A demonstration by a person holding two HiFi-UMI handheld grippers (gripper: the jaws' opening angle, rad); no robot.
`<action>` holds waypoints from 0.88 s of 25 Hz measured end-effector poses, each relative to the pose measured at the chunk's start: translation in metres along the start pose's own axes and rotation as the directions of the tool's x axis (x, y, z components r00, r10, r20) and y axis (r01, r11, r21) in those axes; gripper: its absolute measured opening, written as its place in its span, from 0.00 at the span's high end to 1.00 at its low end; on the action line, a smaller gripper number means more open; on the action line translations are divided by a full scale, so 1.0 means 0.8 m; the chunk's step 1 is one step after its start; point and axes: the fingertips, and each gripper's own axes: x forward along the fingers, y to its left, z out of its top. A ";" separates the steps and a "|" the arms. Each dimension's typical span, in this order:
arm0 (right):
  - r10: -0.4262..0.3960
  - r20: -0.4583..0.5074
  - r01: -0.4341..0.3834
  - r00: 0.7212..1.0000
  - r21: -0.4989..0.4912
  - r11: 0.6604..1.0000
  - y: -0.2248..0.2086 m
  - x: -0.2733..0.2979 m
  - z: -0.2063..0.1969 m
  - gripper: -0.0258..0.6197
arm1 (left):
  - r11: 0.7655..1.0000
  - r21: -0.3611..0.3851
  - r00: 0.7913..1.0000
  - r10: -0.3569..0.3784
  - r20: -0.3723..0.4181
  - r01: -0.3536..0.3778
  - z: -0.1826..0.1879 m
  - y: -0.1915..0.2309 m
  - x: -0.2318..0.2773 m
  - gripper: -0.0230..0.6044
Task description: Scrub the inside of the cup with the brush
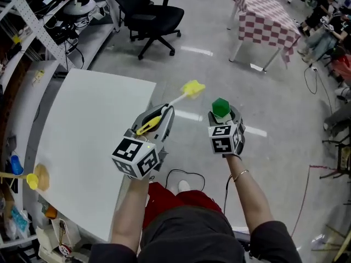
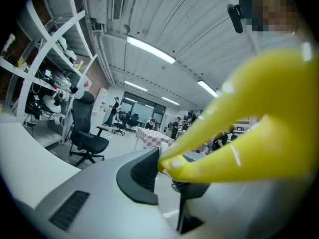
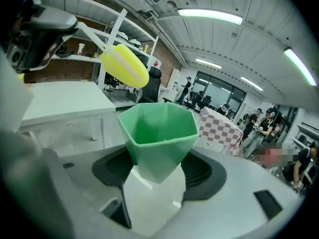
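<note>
Beside a table, clamping stiff brush by its handle in left gripper, pinching light, seemingly rigid cup at its base in right gripper.

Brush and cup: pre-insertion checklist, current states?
1. Left gripper shut on brush handle: ok.
2. Right gripper shut on cup: ok.
3. Cup mouth open, nothing inside: ok.
4. Brush head lined up with the cup mouth: not ok, it sits off to one side, apart from the rim.
5. Brush head wet or soaped: cannot tell.
</note>
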 end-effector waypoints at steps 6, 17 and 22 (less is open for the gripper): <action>-0.074 -0.080 0.072 0.994 -0.028 0.997 -0.057 -0.012 -0.071 0.48 | 0.974 0.005 0.969 -0.224 -0.104 0.226 -0.021 -0.093 0.040 0.89; -0.168 -0.123 0.148 0.978 -0.160 0.976 -0.084 -0.036 -0.133 0.48 | 0.899 -0.002 0.853 -0.416 -0.316 0.438 -0.079 -0.174 0.071 0.89; -0.211 -0.126 0.169 0.969 -0.278 0.946 -0.095 -0.052 -0.142 0.48 | 0.886 -0.080 0.810 -0.452 -0.374 0.457 -0.107 -0.183 0.090 0.89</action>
